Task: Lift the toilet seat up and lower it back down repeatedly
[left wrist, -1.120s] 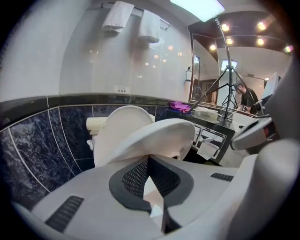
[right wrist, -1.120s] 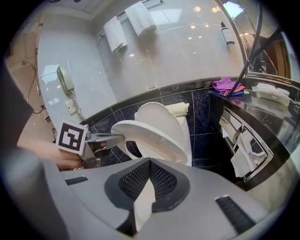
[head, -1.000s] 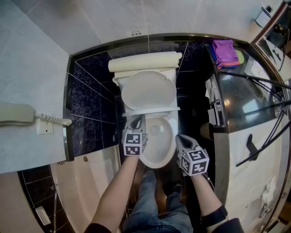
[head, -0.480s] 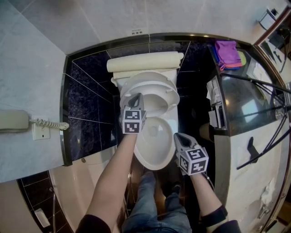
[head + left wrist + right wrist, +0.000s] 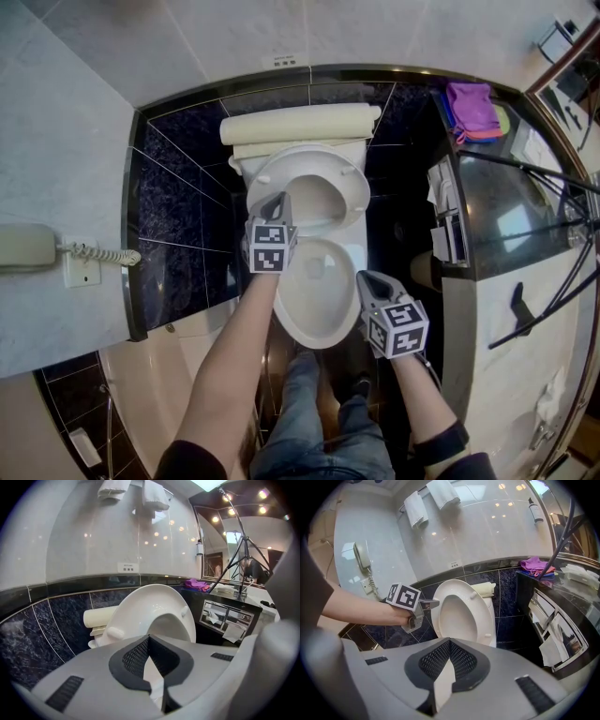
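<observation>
2 shut, empty tools: left tool [image 5: 278,200] by the half-raised toilet seat [image 5: 351,187], right tool [image 5: 367,277] beside the bowl [image 5: 309,334].

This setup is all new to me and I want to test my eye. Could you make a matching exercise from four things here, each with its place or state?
Things:
1. white plastic toilet seat
2. purple cloth
3. beige corded wall phone
4. right gripper

Place or state:
A. lying on the dark counter
B. jaws shut, nothing held
C. tipped up off the white bowl
D. hanging on the pale wall

Pairs: 1-C, 2-A, 3-D, 4-B
</observation>
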### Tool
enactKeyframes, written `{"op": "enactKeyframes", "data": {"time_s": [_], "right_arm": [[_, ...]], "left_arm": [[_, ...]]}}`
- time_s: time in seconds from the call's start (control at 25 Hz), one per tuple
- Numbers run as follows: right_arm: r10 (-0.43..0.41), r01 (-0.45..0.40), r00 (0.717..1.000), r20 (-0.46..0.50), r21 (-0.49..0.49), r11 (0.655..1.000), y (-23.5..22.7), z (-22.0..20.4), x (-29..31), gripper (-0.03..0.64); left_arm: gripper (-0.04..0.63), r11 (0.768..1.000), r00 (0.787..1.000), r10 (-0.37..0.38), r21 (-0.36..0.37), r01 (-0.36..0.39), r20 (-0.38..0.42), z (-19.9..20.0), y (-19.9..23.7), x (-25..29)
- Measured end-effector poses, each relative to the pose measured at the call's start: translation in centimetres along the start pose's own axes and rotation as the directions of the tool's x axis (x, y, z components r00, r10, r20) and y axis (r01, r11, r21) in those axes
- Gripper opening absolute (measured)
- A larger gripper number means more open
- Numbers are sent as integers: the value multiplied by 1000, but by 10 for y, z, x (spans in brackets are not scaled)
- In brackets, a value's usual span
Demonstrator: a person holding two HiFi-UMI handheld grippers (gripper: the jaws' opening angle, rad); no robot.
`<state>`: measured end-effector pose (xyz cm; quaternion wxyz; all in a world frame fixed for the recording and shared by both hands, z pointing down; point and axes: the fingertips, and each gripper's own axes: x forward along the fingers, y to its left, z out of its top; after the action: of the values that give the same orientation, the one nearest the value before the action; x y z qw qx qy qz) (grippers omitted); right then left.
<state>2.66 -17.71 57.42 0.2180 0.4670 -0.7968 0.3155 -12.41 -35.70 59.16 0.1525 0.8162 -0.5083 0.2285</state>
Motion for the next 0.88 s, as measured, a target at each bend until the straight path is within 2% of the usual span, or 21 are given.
{"op": "enactKeyframes", "data": {"time_s": [0.2,0.4,0.88], "right_arm": [[-5,5,1000,-2,-13,1000,1,-1,-4,16],[-5,6,1000,10,-36,999,5,8,-24,17],[49,-39,997,66,-143,989,42,27,-133,17]], "left_arm": [[-8,1000,1000,-6,5,6,1,3,-6,-14],[-8,1000,1000,-7,22,7,3,13,-23,-57],[-8,999,999,36,30,-37,12,21,-100,-249]]}}
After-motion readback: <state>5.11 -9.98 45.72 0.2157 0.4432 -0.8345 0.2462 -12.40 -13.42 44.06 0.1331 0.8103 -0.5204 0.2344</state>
